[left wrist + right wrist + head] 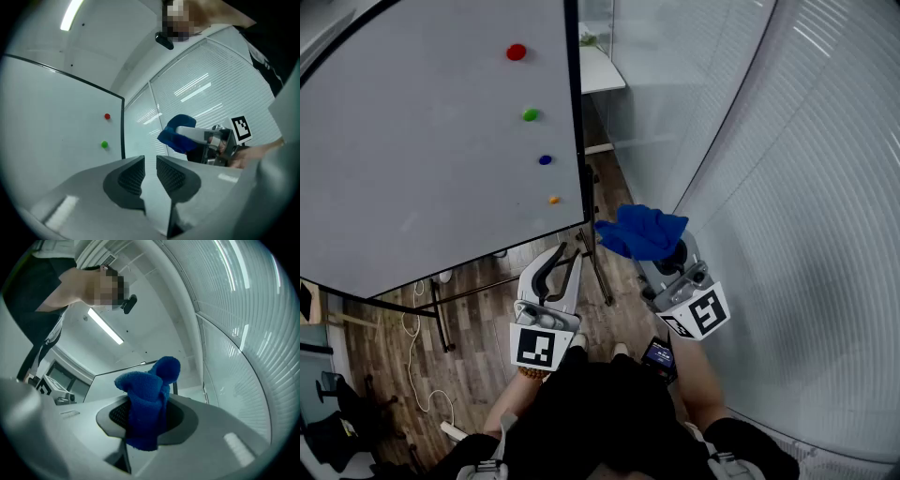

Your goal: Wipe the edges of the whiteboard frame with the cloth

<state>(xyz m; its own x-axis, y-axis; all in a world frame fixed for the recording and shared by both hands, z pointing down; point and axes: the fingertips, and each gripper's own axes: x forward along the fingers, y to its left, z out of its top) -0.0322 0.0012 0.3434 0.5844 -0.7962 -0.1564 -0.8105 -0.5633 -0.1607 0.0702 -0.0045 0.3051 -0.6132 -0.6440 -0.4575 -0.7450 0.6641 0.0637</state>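
- A large white whiteboard (422, 141) with a thin black frame (575, 112) stands in front of me, tilted in the head view.
- Four small round magnets run down the board just inside its right edge: red (517, 52), green (530, 114), blue (545, 159) and orange (554, 200).
- My right gripper (145, 416) is clamped on a bright blue terry cloth (147, 399). The cloth is pinched between the two dark ribbed pads and bunches up in a rounded lump beyond them.
- In the head view the blue cloth (642, 232) sits just beyond the whiteboard's lower right corner, close beside the right frame edge. From the left gripper view a gap shows between cloth and frame.
- My left gripper (150, 168) is below the whiteboard's lower right corner, on the board's side of the right gripper. Its jaws stand a narrow way apart, with nothing between them.
- To the right of the whiteboard runs a frosted glass wall with horizontal blinds (806, 169).
- Under the whiteboard I see its dark metal stand legs (441, 314) on a brown wood-plank floor (478, 356).
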